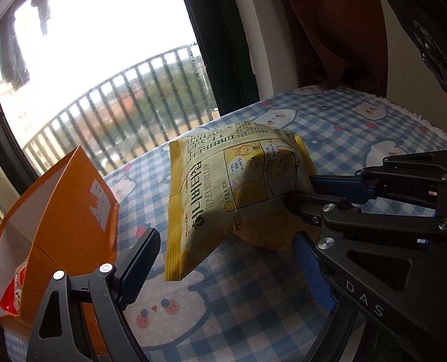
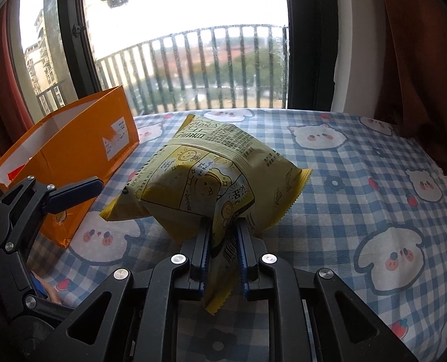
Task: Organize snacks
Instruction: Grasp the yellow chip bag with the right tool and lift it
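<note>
- Looking along our right claw [image 2: 221, 250], we see its two blue-padded jaws squeezed nearly together on the lower sealed end of the yellow chip bag [image 2: 211, 175], which stands up from the grip, puffed and tilted toward the window.
- We read "HONEY BUTTER CHIP" on the bag's face in the left wrist view, where the same bag [image 1: 223, 187] hangs above the checked cloth [image 1: 253, 286] with one corner pointing down; whether that corner touches the cloth we cannot tell.
- Our left claw [image 1: 226, 259] stands wide apart, one blue pad on either side of the bag's lower part, and neither pad presses on it.
- In that same view the right claw [image 1: 301, 199] comes in from the right, pinching the bag's edge.
- We find the orange box [image 2: 72, 150] just left of the bag, open at the top, with a white label on its side and something red inside at its near end.
- The blue-and-white cloth printed with bears covers the counter [image 2: 359, 181] in front of the window [image 2: 193, 45], with a railing beyond the glass and a brown curtain [image 2: 419, 60] at the right.
</note>
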`<move>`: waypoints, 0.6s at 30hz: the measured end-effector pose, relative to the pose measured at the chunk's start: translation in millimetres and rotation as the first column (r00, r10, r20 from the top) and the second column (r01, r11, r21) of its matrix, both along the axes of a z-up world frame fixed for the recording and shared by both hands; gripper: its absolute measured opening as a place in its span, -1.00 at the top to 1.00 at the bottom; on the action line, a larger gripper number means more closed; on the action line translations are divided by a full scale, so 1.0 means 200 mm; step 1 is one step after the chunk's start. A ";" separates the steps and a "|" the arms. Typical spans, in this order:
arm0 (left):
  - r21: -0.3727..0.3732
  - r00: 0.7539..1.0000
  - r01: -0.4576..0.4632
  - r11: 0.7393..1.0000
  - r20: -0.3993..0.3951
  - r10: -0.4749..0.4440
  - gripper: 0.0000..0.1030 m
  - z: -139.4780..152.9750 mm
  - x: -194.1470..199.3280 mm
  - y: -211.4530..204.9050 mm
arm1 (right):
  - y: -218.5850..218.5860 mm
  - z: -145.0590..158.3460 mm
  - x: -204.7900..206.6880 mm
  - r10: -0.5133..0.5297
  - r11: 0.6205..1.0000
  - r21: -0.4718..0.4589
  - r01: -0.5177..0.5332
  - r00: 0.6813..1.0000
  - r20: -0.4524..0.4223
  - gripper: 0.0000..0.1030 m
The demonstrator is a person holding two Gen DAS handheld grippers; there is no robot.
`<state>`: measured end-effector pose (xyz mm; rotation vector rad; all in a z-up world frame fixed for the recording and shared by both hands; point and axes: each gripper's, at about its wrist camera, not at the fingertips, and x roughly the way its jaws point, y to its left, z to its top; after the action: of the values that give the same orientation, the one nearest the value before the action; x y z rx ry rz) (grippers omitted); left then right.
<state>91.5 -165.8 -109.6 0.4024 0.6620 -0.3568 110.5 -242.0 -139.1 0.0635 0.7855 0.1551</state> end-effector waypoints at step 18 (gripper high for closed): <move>-0.007 0.999 0.004 1.000 -0.033 -0.004 0.18 -0.03 0.15 -0.01 | -0.08 -0.06 0.16 -0.058 0.991 0.116 0.069 0.994 -0.093 -0.44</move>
<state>120.6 -167.9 -114.6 0.3922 0.6923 -0.3696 142.0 -257.9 -150.3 0.2092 0.8618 0.1391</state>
